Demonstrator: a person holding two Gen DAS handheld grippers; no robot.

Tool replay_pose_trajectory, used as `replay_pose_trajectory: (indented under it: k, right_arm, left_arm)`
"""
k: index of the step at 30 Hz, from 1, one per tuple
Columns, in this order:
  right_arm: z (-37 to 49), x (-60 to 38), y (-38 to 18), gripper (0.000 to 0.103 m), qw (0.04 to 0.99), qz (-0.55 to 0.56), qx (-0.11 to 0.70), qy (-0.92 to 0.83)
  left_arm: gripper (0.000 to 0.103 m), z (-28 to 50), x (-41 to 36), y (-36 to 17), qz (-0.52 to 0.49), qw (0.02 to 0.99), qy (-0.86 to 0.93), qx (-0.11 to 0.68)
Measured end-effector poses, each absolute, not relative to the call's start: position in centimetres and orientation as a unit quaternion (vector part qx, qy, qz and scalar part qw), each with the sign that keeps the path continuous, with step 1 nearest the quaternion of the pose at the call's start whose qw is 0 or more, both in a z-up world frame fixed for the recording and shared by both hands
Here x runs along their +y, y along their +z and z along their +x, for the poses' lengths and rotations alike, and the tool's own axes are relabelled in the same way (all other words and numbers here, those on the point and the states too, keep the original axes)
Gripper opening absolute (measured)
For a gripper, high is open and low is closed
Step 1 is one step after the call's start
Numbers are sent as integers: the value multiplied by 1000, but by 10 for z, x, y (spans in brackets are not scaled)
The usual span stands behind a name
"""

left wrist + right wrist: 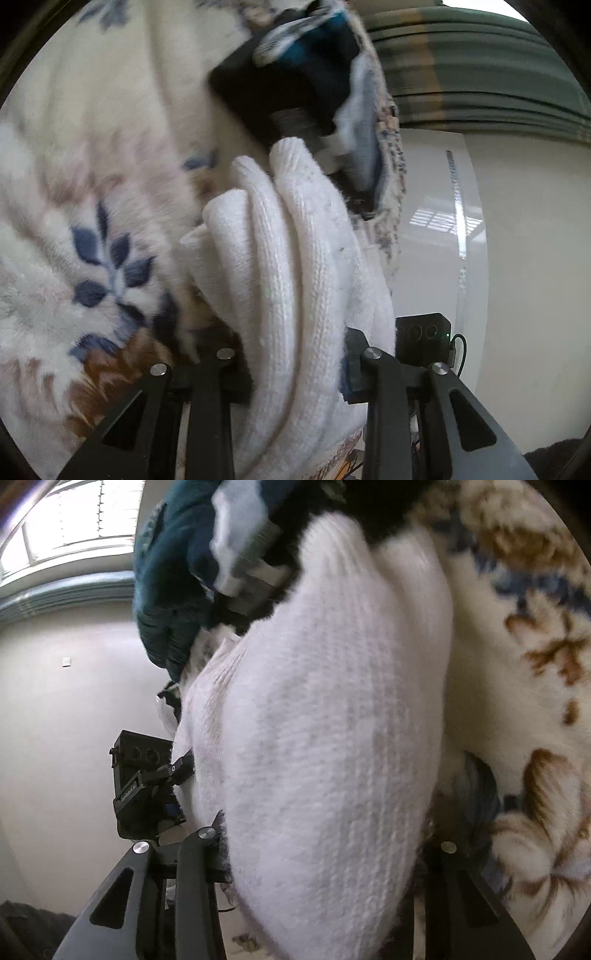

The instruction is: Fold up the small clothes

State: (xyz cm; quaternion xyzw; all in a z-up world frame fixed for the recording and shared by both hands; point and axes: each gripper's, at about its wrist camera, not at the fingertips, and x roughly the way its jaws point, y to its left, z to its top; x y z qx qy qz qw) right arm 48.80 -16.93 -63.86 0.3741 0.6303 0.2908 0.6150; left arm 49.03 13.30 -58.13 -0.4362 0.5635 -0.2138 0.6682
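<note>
A white knit garment (pixel 295 266) hangs bunched in thick folds over a fleece blanket. In the left wrist view my left gripper (pixel 295 350) is shut on its lower folds, the cloth filling the gap between the black fingers (pixel 356 354). In the right wrist view the same white knit garment (pixel 325 709) bulges out wide, and my right gripper (pixel 325 830) is shut on it. Its right finger is mostly hidden by the cloth. The two grippers sit close together on one end of the garment.
A cream fleece blanket with blue and brown flowers (pixel 92 206) (pixel 524 664) lies underneath. A pile of dark, teal and pale clothes (pixel 295 74) (pixel 177 583) sits beyond. The other gripper's black camera box (pixel 424 332) (pixel 140 760) is alongside. Behind it is a pale wall (pixel 55 720).
</note>
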Motion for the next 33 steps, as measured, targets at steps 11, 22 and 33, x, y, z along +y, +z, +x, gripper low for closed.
replay_pose_trajectory:
  k: [11, 22, 33]
  right_arm:
    - [578, -182, -510, 44, 679, 370, 557, 302]
    - [758, -189, -585, 45, 676, 349, 586, 279]
    - [791, -169, -572, 81, 700, 214, 643, 224]
  left_arm:
    - [28, 612, 113, -449, -394, 734, -240, 498]
    - [30, 759, 121, -541, -349, 751, -200, 523]
    - [44, 725, 118, -524, -272, 792, -120, 533]
